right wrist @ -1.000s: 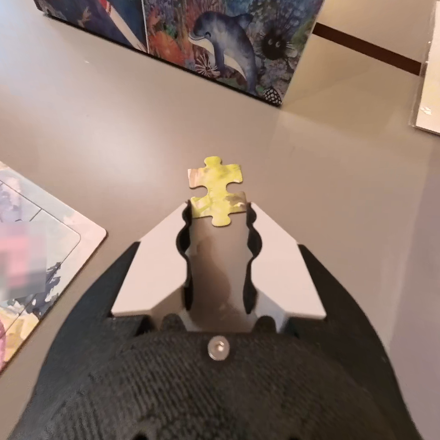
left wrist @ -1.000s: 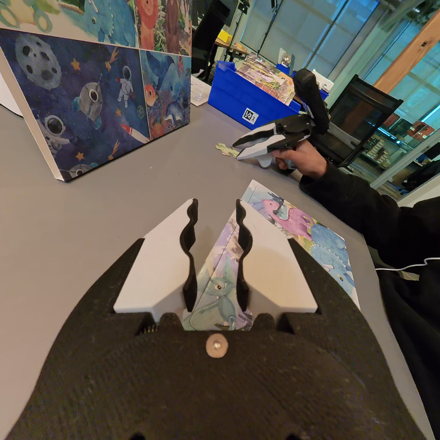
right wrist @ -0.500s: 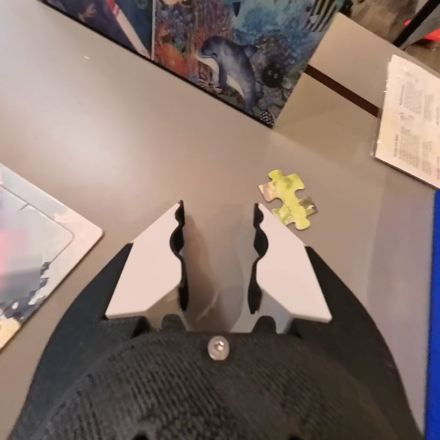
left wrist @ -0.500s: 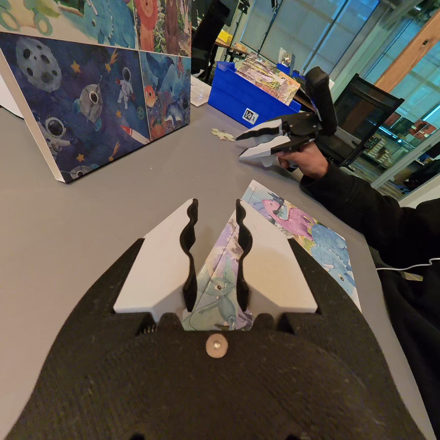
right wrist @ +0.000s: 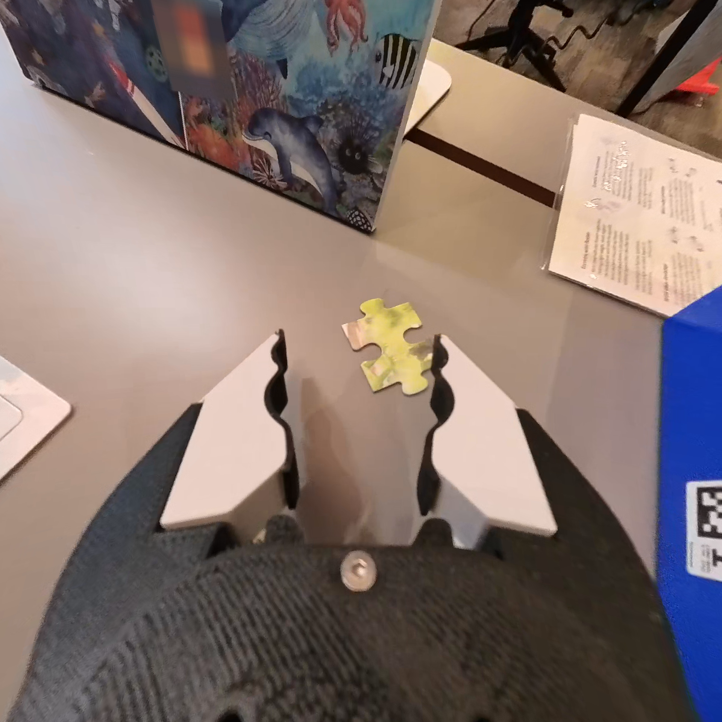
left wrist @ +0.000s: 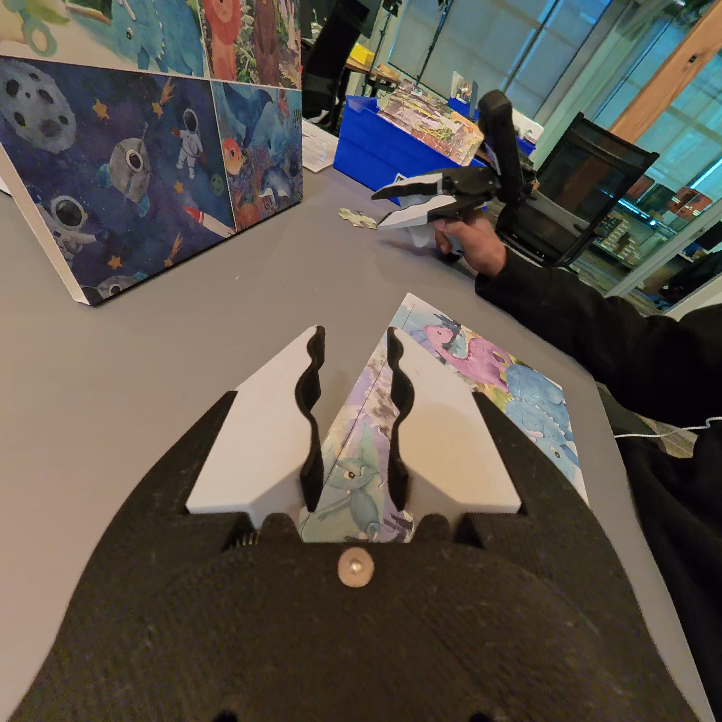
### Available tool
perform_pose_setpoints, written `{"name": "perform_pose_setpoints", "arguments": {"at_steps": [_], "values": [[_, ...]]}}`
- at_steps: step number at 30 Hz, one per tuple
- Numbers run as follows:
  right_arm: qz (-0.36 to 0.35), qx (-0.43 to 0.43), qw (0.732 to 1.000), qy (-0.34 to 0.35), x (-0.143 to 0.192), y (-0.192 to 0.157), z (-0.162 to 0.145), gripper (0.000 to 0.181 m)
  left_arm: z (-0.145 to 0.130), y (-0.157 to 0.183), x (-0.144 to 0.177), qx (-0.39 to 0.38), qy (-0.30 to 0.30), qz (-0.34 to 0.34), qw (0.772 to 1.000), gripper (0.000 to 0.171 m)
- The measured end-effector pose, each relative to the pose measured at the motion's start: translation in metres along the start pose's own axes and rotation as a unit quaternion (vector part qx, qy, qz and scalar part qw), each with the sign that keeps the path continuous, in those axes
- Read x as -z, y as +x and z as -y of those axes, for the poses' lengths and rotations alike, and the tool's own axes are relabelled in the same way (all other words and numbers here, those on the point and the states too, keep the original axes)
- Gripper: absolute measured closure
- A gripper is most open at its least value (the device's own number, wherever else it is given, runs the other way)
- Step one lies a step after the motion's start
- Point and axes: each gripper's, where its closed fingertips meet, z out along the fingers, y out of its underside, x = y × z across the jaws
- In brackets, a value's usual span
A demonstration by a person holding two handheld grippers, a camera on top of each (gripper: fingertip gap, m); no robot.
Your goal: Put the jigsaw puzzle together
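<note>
Closest to me, the left gripper [left wrist: 355, 340] is hovering low over the near corner of the dinosaur jigsaw board [left wrist: 519, 375], its jaws standing apart with nothing between them; the board's teal dinosaur is showing through the gap. It looks to be waiting there, perhaps ready to steady the board.

Further out across the grey table [left wrist: 117, 371], the right gripper [right wrist: 357, 340] is reaching for the one loose piece, a yellow-green jigsaw piece [right wrist: 390, 345] lying flat. The jaws are spread wide and empty. The piece is sitting just ahead of the fingertips and off toward the right-hand finger, whose tip is overlapping its edge in the right wrist view; whether they are actually touching I cannot tell. So the step in hand, as I judge it, is picking up this piece, and it is not yet gripped.

The next move probably calls for shifting the gripper a little to the right so the piece is centred, dropping the tips to the tabletop, and closing on its edges. A flat card piece is awkward to lift cleanly, and it may slide.

Beyond the piece are standing the illustrated puzzle box [right wrist: 273, 117], a laminated instruction sheet [right wrist: 640, 218] and a blue bin [right wrist: 695, 390] at the right.
</note>
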Motion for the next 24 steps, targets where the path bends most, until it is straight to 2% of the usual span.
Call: {"name": "perform_pose_setpoints", "arguments": {"at_steps": [3, 8, 15, 18, 22, 24], "values": [[0.003, 0.009, 1.0, -0.009, -0.002, -0.002, -0.002, 0.101, 0.0, 0.001, 0.0, -0.002, -0.001, -0.001, 1.0, 0.142], [-0.016, 0.016, 1.0, -0.01, 0.005, 0.002, -0.007, 0.105, 0.002, 0.002, 0.001, -0.007, 0.002, 0.001, 1.0, 0.142], [0.021, -0.027, 0.997, -0.071, -0.007, 0.008, -0.024, 0.1, -0.001, -0.002, 0.0, -0.003, -0.002, 0.005, 1.0, 0.142], [0.035, -0.026, 0.996, -0.073, -0.012, 0.014, -0.022, 0.1, -0.003, -0.003, -0.001, 0.001, -0.003, 0.003, 1.0, 0.142], [0.045, -0.021, 0.996, -0.07, -0.013, 0.014, -0.021, 0.114, -0.002, -0.003, 0.0, 0.001, -0.001, 0.004, 1.0, 0.142], [0.062, -0.003, 0.996, -0.065, -0.011, 0.005, -0.02, 0.135, -0.002, -0.003, -0.001, 0.0, -0.002, 0.004, 1.0, 0.142]]}}
